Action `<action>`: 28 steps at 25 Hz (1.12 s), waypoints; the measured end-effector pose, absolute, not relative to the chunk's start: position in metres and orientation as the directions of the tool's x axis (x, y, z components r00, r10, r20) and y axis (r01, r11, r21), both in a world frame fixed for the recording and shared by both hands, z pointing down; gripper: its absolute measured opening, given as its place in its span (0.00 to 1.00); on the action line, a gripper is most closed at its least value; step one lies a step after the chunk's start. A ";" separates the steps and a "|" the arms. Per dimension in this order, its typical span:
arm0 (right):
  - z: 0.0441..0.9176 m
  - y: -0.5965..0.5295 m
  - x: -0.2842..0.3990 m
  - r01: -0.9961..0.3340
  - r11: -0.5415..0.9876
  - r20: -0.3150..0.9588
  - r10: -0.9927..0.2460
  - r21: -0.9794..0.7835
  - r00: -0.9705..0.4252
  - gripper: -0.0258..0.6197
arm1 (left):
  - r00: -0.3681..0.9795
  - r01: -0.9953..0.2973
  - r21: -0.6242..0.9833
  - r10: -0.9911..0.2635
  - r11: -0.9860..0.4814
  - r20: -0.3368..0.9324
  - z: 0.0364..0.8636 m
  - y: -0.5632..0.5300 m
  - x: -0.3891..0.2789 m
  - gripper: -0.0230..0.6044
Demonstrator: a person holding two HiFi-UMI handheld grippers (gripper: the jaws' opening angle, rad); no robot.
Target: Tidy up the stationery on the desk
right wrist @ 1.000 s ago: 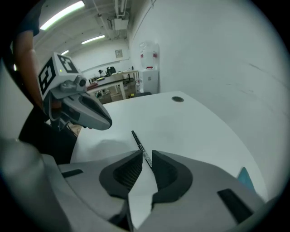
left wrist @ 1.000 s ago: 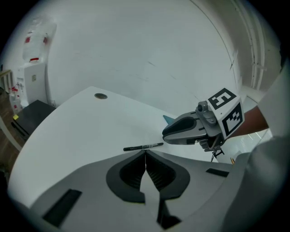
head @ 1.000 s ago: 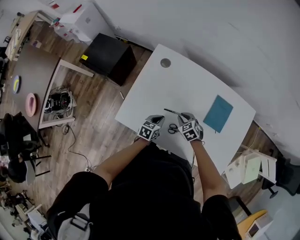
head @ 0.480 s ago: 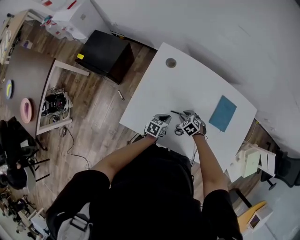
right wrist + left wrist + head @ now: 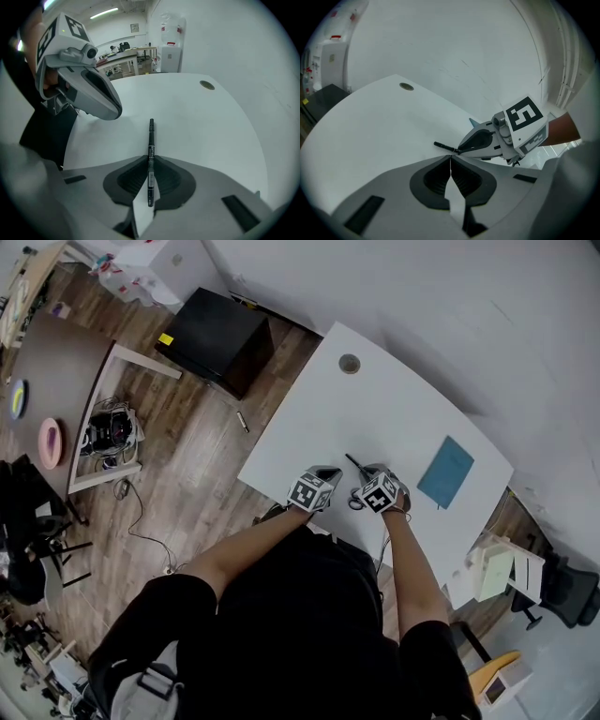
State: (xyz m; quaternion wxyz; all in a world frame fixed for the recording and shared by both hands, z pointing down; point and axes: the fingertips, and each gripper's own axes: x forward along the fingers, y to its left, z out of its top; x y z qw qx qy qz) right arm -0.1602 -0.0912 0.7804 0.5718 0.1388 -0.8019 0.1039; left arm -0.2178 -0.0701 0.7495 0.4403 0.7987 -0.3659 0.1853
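Note:
My right gripper (image 5: 150, 161) is shut on a black pen (image 5: 151, 140), which lies along the jaws with its tip pointing out over the white desk (image 5: 187, 112). In the head view the right gripper (image 5: 367, 476) holds the pen (image 5: 354, 464) near the desk's front edge. My left gripper (image 5: 450, 161) is shut with nothing between its jaws, and hangs close to the left of the right one (image 5: 461, 150). Black-handled scissors (image 5: 354, 502) lie on the desk (image 5: 394, 409) between the two grippers. A teal notebook (image 5: 445, 472) lies flat to the right.
A round cable hole (image 5: 349, 363) sits near the desk's far corner. On the wooden floor to the left are a black cabinet (image 5: 216, 338) and a small dark stick (image 5: 242, 422). White shelving (image 5: 502, 568) stands off the desk's right end.
The pen's free end has swung a little toward the far side of the desk. Both grippers stay close together at the front edge, and the view has shifted slightly.

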 end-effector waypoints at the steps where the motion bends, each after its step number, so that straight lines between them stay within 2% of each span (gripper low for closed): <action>1: 0.778 -0.092 -0.161 -0.359 0.933 0.941 -0.110 -0.013 -0.320 0.13 | 0.660 -0.751 0.566 -0.425 -0.339 0.620 0.749 -0.070 -0.217 0.06; 6: 0.755 -0.095 -0.148 -0.477 0.878 0.903 -0.178 -0.034 -0.391 0.13 | 0.648 -0.761 0.528 -0.420 -0.377 0.635 0.740 -0.066 -0.196 0.06; 11: 0.740 -0.099 -0.111 -0.566 0.824 0.883 -0.244 -0.030 -0.402 0.13 | 0.641 -0.766 0.501 -0.423 -0.403 0.641 0.732 -0.075 -0.166 0.06; 17: 0.731 -0.101 -0.037 -0.767 0.626 0.844 -0.330 -0.140 -0.424 0.13 | 0.655 -0.745 0.472 -0.382 -0.471 0.652 0.725 -0.077 -0.096 0.06; 20: 0.730 -0.103 0.011 -0.835 0.525 0.832 -0.380 -0.165 -0.403 0.13 | 0.663 -0.740 0.496 -0.369 -0.454 0.652 0.725 -0.079 -0.060 0.06; 23: 0.733 -0.104 0.056 -0.881 0.431 0.818 -0.423 -0.198 -0.391 0.13 | 0.662 -0.743 0.513 -0.358 -0.430 0.658 0.730 -0.088 -0.029 0.06; 28: 0.734 -0.108 0.105 -0.901 0.368 0.793 -0.466 -0.229 -0.391 0.13 | 0.654 -0.737 0.465 -0.347 -0.489 0.672 0.733 -0.105 0.018 0.06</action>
